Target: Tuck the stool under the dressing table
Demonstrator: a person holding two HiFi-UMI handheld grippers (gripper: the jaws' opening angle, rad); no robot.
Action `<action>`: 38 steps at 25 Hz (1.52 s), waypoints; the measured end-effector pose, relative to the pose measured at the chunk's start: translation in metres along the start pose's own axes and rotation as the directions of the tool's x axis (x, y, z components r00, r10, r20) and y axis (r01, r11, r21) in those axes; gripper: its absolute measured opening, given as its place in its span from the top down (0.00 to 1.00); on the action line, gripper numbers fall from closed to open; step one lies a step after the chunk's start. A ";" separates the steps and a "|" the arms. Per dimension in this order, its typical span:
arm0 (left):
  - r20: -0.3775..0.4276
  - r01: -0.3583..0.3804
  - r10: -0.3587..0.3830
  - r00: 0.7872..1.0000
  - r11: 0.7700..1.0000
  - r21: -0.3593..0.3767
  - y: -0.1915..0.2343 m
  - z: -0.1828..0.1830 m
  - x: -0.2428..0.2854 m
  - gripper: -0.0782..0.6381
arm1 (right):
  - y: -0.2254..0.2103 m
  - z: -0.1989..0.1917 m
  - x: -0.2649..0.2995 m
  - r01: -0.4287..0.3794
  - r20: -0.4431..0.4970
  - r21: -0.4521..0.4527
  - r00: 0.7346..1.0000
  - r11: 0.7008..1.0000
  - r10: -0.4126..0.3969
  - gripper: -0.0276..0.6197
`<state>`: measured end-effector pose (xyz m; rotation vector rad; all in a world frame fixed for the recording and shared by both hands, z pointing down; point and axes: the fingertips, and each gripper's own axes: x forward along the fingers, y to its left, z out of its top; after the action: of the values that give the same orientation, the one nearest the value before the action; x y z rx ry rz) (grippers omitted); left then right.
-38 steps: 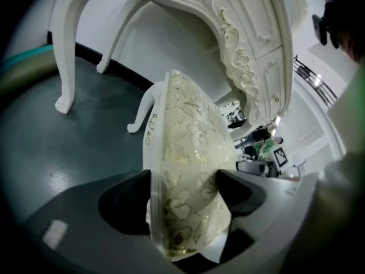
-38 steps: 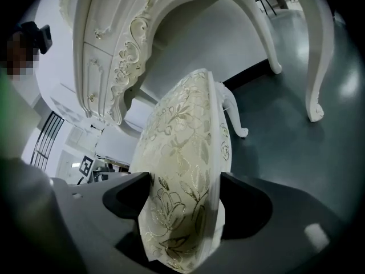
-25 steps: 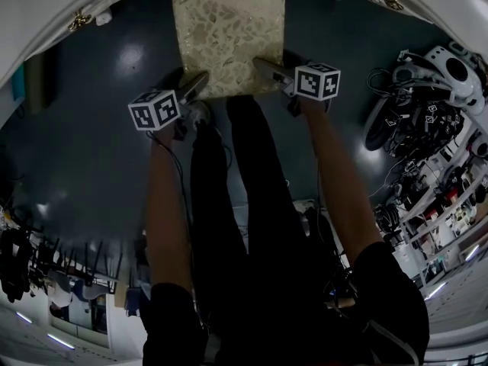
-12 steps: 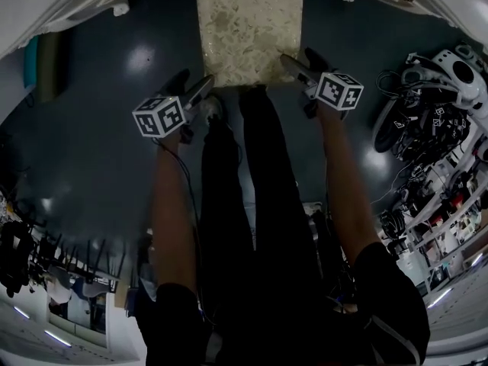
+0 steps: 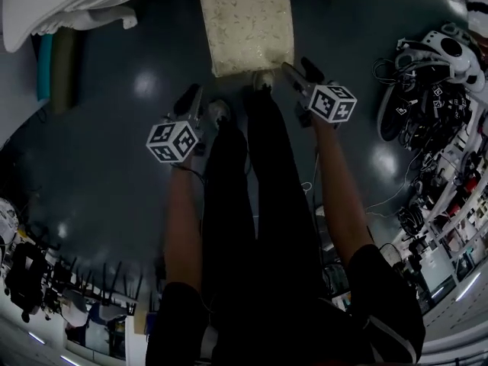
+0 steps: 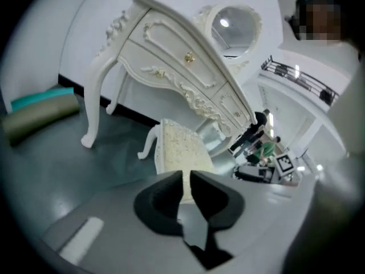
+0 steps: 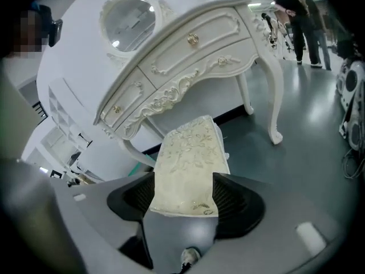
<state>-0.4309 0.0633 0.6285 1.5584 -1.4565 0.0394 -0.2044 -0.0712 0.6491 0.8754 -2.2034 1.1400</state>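
Observation:
The stool (image 5: 244, 21), white-legged with a cream brocade cushion, stands on the dark floor with its far end toward the white dressing table (image 5: 69, 2). My left gripper (image 5: 191, 105) hangs off the stool's near left corner, clear of it. Its jaws are closing to a thin slit with nothing between them. My right gripper (image 5: 293, 71) hovers by the near right corner, its jaws wide and closing, not pressing on anything. In the left gripper view the stool (image 6: 178, 147) lies beyond the left gripper (image 6: 186, 178). The right gripper view frames the stool (image 7: 191, 153) between the right gripper's (image 7: 183, 178) jaws.
A rolled teal and olive mat (image 5: 57, 67) lies on the floor at left beside a table leg. Cables and equipment (image 5: 435, 90) crowd the right side. The person's black-trousered legs (image 5: 259, 204) and shoes stand just behind the stool. An oval mirror (image 6: 234, 30) tops the table.
Both grippers have lifted and drawn back off the stool's near corners, the left one farther. The left jaws have narrowed to a slit. The stool sits farther from the person.

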 end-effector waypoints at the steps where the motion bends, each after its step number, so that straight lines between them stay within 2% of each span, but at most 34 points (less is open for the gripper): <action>1: 0.020 -0.038 0.037 0.999 0.998 0.044 -0.004 0.000 -0.009 0.86 | 0.007 -0.001 -0.009 0.005 0.016 -0.016 1.000 1.000 -0.005 0.49; 4: 0.077 -0.113 0.105 0.992 0.986 0.119 -0.014 -0.003 -0.029 0.88 | 0.022 -0.005 -0.035 0.044 0.079 -0.063 0.996 0.997 -0.039 0.61; 8: 0.150 -0.144 0.127 0.980 0.984 0.103 -0.012 -0.009 -0.043 0.88 | 0.022 -0.010 -0.061 0.140 0.178 -0.069 0.976 0.988 -0.126 0.93; 9: 0.163 -0.150 0.132 0.978 0.984 0.098 -0.011 -0.011 -0.044 0.88 | 0.021 -0.012 -0.064 0.149 0.192 -0.063 0.972 0.987 -0.134 0.97; 12: 0.193 -0.178 0.153 0.969 0.977 0.119 -0.016 -0.022 -0.047 0.88 | 0.013 -0.022 -0.075 0.148 0.206 -0.065 0.970 0.987 -0.132 0.97; 15: 0.235 -0.207 0.168 0.957 0.967 0.150 -0.028 -0.031 -0.053 0.88 | 0.006 -0.033 -0.089 0.161 0.204 -0.107 0.969 0.981 -0.137 0.97; 19: 0.335 -0.260 0.203 0.920 0.956 0.135 -0.021 -0.043 -0.064 0.88 | -0.004 -0.050 -0.092 0.181 0.217 -0.180 0.966 0.967 -0.141 0.97; 22: 0.340 -0.280 0.211 0.917 0.945 0.168 -0.008 -0.064 -0.046 0.88 | -0.023 -0.067 -0.080 0.194 0.229 -0.214 0.963 0.957 -0.144 0.97; 25: 0.326 -0.288 0.197 0.925 0.922 0.258 0.006 -0.085 -0.018 0.88 | -0.043 -0.085 -0.063 0.193 0.259 -0.198 0.956 0.961 -0.138 0.97; 28: 0.335 -0.282 0.179 0.925 0.915 0.290 0.020 -0.101 0.007 0.88 | -0.055 -0.100 -0.050 0.187 0.291 -0.212 0.949 0.959 -0.120 0.97; 30: 0.359 -0.290 0.165 0.918 0.899 0.329 0.026 -0.109 0.020 0.88 | -0.062 -0.106 -0.040 0.177 0.311 -0.231 0.945 0.957 -0.100 0.96; 33: 0.426 -0.304 0.127 0.896 0.874 0.379 0.036 -0.112 0.034 0.88 | -0.073 -0.110 -0.023 0.160 0.338 -0.267 0.939 0.950 -0.063 0.97; 35: 0.446 -0.298 0.107 0.889 0.874 0.385 0.047 -0.115 0.045 0.88 | -0.082 -0.109 -0.011 0.158 0.362 -0.293 0.931 0.943 -0.044 0.96; 38: 0.460 -0.287 0.097 0.882 0.886 0.363 0.067 -0.122 0.058 0.88 | -0.099 -0.108 0.004 0.160 0.407 -0.308 0.913 0.938 -0.022 0.96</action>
<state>-0.3985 0.1094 0.7685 1.8366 -2.0659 0.1481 -0.1190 -0.0246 0.7593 1.1193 -2.5460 0.5419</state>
